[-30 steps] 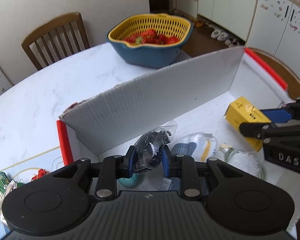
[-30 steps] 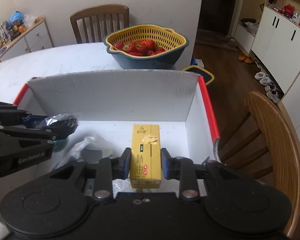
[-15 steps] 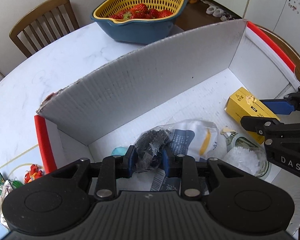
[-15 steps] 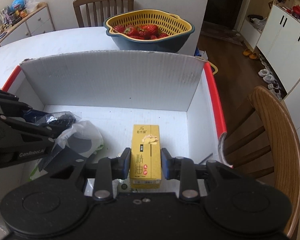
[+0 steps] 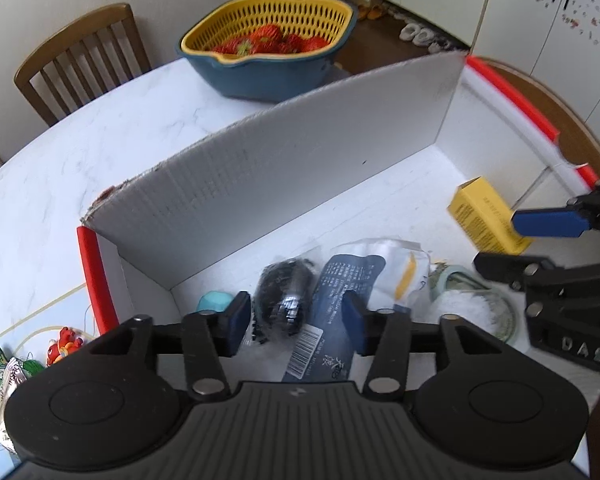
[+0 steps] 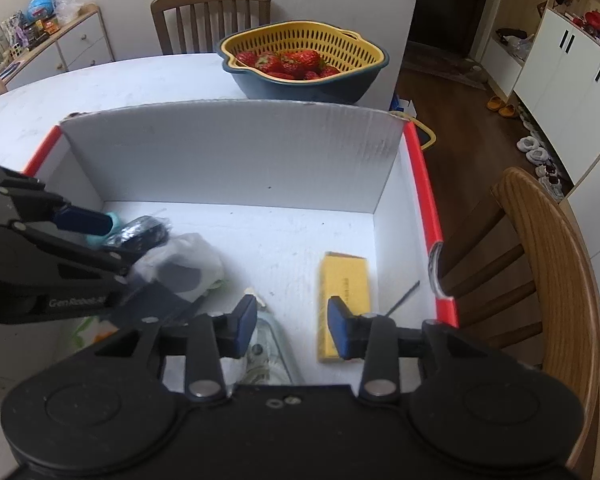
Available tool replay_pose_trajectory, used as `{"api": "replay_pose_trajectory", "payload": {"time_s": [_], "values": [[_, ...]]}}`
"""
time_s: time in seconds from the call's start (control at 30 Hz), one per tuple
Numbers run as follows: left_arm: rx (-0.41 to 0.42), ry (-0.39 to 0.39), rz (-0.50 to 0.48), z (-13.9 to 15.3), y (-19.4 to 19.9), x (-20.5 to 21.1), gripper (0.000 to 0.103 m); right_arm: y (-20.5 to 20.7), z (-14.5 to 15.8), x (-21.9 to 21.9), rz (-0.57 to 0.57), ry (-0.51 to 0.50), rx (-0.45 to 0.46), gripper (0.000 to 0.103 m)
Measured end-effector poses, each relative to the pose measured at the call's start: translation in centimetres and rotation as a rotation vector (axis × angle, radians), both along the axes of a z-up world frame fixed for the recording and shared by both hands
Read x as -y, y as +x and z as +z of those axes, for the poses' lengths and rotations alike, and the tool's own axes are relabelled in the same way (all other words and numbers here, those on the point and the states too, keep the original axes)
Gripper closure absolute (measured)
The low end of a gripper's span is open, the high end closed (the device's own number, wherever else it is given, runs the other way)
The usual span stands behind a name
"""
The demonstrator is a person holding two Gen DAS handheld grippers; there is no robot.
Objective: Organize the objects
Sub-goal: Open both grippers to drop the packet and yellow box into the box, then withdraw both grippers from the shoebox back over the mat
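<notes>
A white cardboard box (image 5: 280,184) with red edges stands on the marble table. My left gripper (image 5: 296,324) hangs over its left part with its jaws opening. A clear packet of black pieces (image 5: 284,296) lies on the box floor between the jaws, and neither pad presses on it. In the right wrist view the same box (image 6: 236,152) holds a yellow carton (image 6: 342,280) lying flat on the floor. My right gripper (image 6: 294,328) is above it, jaws opening, with the carton under the right finger and free of the pads. The left gripper (image 6: 100,238) shows at the left.
A blue bowl with a yellow strainer of strawberries (image 5: 268,36) stands behind the box. In the box also lie a blue-and-white packet (image 5: 340,300), a teal item (image 5: 214,302) and a glass dish of white grains (image 5: 472,312). Wooden chairs (image 6: 540,260) stand around the table.
Both grippers have opened. The black packet has dropped from the left pads to the box floor. The yellow carton has left the right pads and lies flat, a little to the right.
</notes>
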State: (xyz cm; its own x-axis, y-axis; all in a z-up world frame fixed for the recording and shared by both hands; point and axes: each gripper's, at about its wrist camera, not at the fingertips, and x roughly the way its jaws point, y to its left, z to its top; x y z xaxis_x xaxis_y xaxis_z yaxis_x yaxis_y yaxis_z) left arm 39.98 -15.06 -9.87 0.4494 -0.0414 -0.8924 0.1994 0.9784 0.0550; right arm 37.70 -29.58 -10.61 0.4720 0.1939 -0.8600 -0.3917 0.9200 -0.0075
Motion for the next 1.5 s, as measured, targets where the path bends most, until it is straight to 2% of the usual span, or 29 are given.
{"api": "replay_pose_trajectory", "payload": {"time_s": [0.33, 0.7, 0.73, 0.8, 0.87, 0.93, 1.07, 1.13, 1.2, 1.3, 1.4, 1.5], "values": [[0.065, -0.068, 0.014, 2.7, -2.0, -1.1, 0.049, -1.9, 2.1, 0.4, -0.006, 0.068, 0.021, 0.061], [0.154, -0.129, -0.014, 6.2, -5.8, -3.2, 0.049, -5.2, 5.3, 0.4, -0.006, 0.168, 0.073, 0.059], [0.160, -0.134, -0.016, 6.4, -6.1, -3.4, 0.048, -5.5, 5.5, 0.2, -0.010, 0.174, 0.076, 0.059], [0.176, -0.139, -0.019, 7.0, -6.8, -3.9, 0.040, -6.0, 5.9, 0.0, -0.016, 0.187, 0.076, 0.058], [0.193, -0.140, -0.026, 7.5, -7.5, -4.3, 0.038, -6.4, 6.1, -0.1, -0.022, 0.203, 0.069, 0.054], [0.204, -0.145, -0.035, 7.9, -8.3, -4.9, 0.038, -7.0, 6.3, -0.2, -0.033, 0.220, 0.067, 0.042], [0.216, -0.162, -0.035, 8.6, -9.5, -6.2, 0.038, -8.0, 6.6, -0.6, -0.046, 0.227, 0.082, 0.039], [0.223, -0.161, -0.039, 8.8, -10.2, -6.9, 0.033, -8.4, 6.7, -0.8, -0.059, 0.233, 0.084, 0.032], [0.232, -0.154, -0.045, 9.0, -10.8, -7.6, 0.029, -9.0, 6.9, -1.2, -0.066, 0.238, 0.092, 0.031], [0.234, -0.153, -0.048, 9.0, -11.7, -8.7, 0.028, -9.9, 7.1, -1.9, -0.069, 0.248, 0.100, 0.021], [0.235, -0.150, -0.041, 9.0, -12.4, -10.1, 0.023, -10.9, 7.4, -3.0, -0.063, 0.254, 0.112, 0.018], [0.248, -0.151, -0.035, 9.2, -13.1, -11.4, 0.022, -11.8, 7.7, -4.1, -0.058, 0.263, 0.128, 0.014]]}}
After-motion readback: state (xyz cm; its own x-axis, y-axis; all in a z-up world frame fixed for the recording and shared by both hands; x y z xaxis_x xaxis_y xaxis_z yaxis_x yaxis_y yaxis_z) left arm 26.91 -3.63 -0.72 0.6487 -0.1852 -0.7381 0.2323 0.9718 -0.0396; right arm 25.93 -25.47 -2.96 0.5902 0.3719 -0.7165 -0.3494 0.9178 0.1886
